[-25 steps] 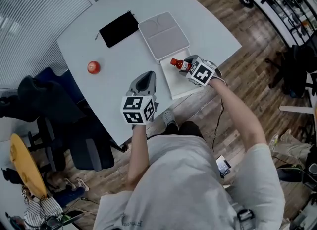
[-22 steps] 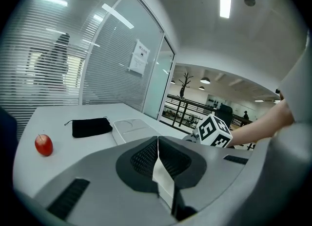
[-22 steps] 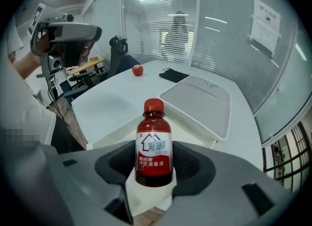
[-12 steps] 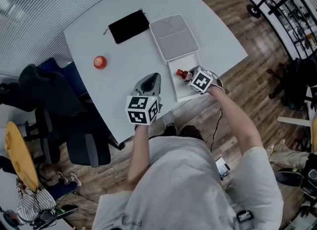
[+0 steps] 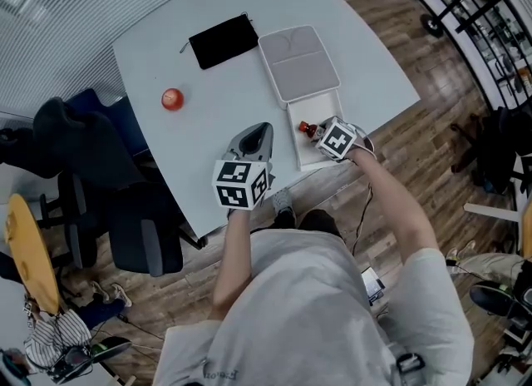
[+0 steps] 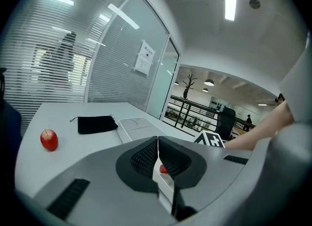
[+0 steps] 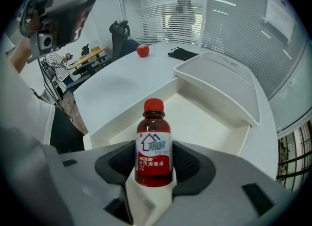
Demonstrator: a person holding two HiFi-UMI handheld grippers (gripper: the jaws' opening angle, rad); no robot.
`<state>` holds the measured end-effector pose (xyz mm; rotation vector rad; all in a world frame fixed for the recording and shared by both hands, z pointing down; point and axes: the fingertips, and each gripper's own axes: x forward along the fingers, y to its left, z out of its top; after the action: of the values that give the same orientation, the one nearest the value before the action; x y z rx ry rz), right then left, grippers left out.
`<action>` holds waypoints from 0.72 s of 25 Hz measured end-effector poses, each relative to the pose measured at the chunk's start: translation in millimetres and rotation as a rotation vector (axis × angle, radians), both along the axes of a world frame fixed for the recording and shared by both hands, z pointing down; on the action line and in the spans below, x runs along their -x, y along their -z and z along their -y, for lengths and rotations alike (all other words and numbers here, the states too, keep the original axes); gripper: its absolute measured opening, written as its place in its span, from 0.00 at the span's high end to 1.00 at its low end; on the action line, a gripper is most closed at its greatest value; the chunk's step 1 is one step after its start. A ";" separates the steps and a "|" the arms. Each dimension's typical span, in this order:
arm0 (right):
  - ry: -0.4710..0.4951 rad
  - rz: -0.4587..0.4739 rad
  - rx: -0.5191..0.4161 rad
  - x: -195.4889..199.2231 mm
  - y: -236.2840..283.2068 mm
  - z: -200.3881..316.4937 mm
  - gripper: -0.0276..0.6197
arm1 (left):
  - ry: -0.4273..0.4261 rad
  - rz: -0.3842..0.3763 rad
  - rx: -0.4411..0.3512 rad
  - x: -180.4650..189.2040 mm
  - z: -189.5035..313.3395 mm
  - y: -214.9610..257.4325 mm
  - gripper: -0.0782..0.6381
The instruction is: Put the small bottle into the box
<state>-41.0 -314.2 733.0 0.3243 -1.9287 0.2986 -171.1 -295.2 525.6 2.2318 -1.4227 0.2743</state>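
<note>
A small bottle (image 7: 154, 147) of dark red liquid, with a red cap and a white label, is clamped between the jaws of my right gripper (image 7: 155, 164). It is held over the open white box (image 7: 209, 122), which has nothing else inside. From the head view the bottle (image 5: 307, 129) lies over the box (image 5: 302, 153) by the table's near edge, and my right gripper (image 5: 326, 135) sits at its right end. My left gripper (image 5: 256, 138) hovers to the left of the box with its jaws together and nothing in them. In the left gripper view those jaws meet at the left gripper (image 6: 158, 158).
The box's lid (image 5: 298, 61) lies just beyond the box. A black pouch (image 5: 224, 41) sits at the far side of the white table (image 5: 208, 118), and a red apple (image 5: 172, 99) at its left. Dark office chairs (image 5: 100, 193) stand left of the table.
My right gripper has carried the bottle a little further into the box and lower. The left gripper has kept its place beside the box.
</note>
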 end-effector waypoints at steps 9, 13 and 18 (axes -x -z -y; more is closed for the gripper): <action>-0.008 -0.013 0.028 -1.0 -5.0 -8.5 0.61 | -0.012 0.000 -0.005 -0.6 2.6 3.7 0.85; -0.016 -0.025 0.033 -3.4 -2.5 -12.8 0.61 | -0.020 -0.001 -0.005 -3.9 1.6 3.8 0.85; -0.015 -0.048 0.033 -6.4 -5.6 -16.9 0.61 | -0.034 0.000 -0.009 -5.7 0.1 5.1 0.85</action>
<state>-34.6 -297.4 738.5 0.3215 -1.8732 0.3289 -165.5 -295.3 520.6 2.2650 -1.3899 0.2796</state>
